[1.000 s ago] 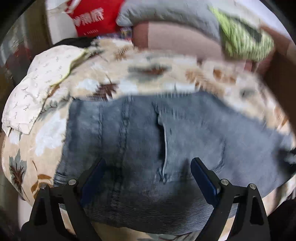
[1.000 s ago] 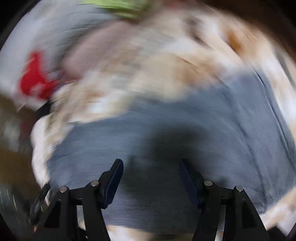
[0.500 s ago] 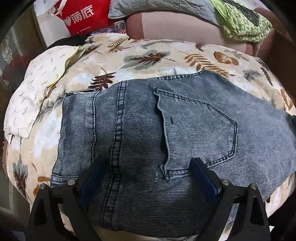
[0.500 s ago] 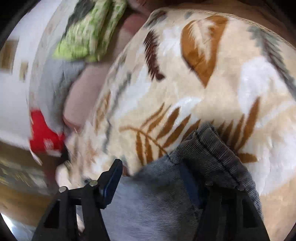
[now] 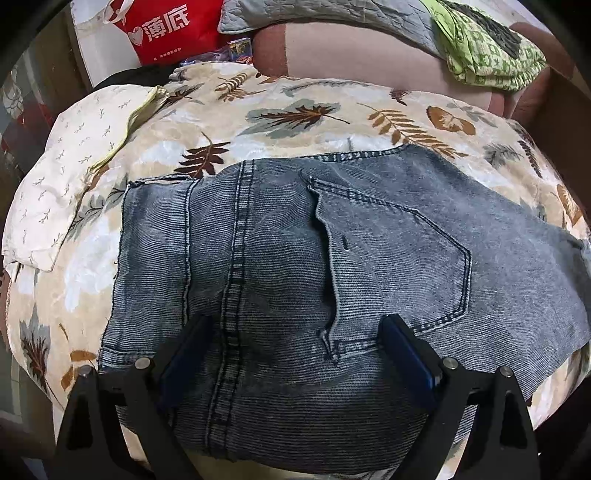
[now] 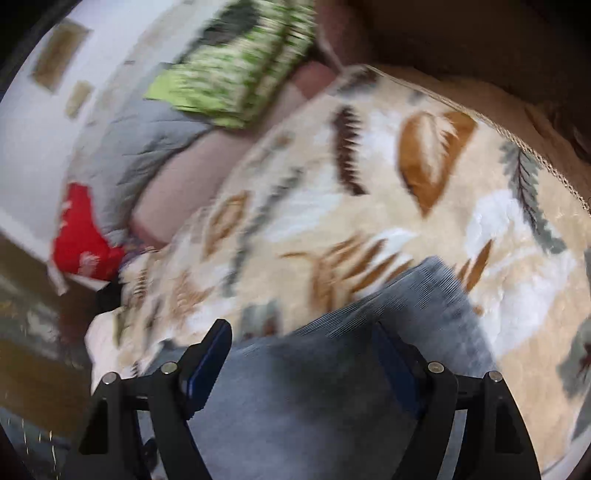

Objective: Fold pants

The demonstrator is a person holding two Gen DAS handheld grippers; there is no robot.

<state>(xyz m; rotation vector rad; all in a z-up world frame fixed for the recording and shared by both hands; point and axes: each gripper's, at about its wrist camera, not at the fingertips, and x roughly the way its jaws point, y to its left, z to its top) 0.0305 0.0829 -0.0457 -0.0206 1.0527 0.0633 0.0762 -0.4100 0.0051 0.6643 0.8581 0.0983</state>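
Pants (image 5: 280, 266): grey-blue washed denim, folded into a broad flat block, back pocket uppermost at right of centre, double-stitched seam running down the left-centre. Occupies centre and lower frame in the left wrist view; lower centre, blurred, in the right wrist view.

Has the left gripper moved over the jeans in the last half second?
No. In the left wrist view the left gripper sits open at the same spot over the jeans: the back pocket and the red bag keep their places in the picture.
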